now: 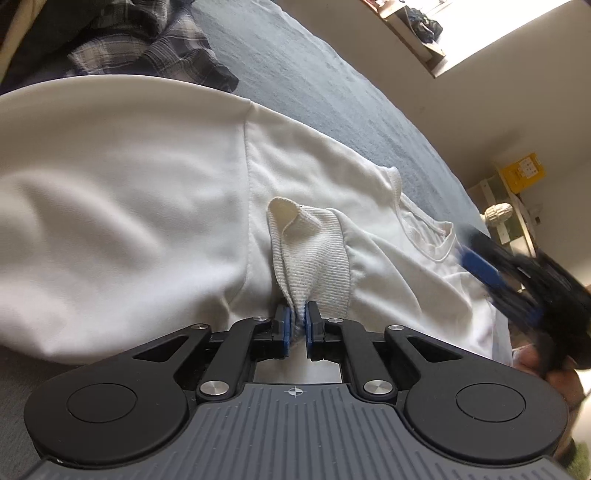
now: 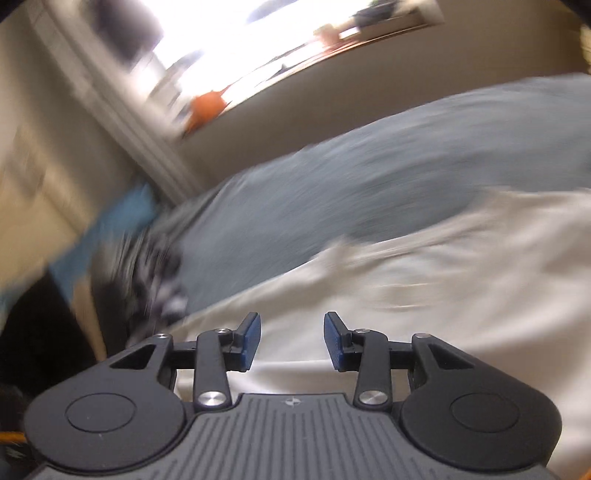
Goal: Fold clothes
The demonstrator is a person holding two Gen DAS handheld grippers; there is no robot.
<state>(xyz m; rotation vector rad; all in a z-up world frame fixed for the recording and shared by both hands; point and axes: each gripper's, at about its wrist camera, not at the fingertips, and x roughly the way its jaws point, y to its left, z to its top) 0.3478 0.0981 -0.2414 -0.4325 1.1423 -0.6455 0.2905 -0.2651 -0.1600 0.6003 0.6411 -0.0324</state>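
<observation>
A white sweatshirt [image 1: 140, 192] lies spread on a blue-grey bedspread [image 1: 332, 85]. My left gripper [image 1: 297, 325] is shut on the sweatshirt's ribbed cuff [image 1: 314, 254], which folds up between the blue pads. The neck opening [image 1: 424, 229] lies to the right. My right gripper [image 1: 498, 280] shows blurred at the right edge of the left wrist view, over the garment's right side. In the right wrist view my right gripper [image 2: 291, 332] is open and empty above the white fabric [image 2: 443, 295]; that view is motion-blurred.
A plaid garment [image 1: 147, 48] lies bunched at the far left of the bed, also blurred in the right wrist view [image 2: 159, 280]. A window sill [image 1: 417, 33] and a shelf with a yellow box [image 1: 522, 171] stand beyond the bed. A light blue item [image 2: 110, 236] sits by the wall.
</observation>
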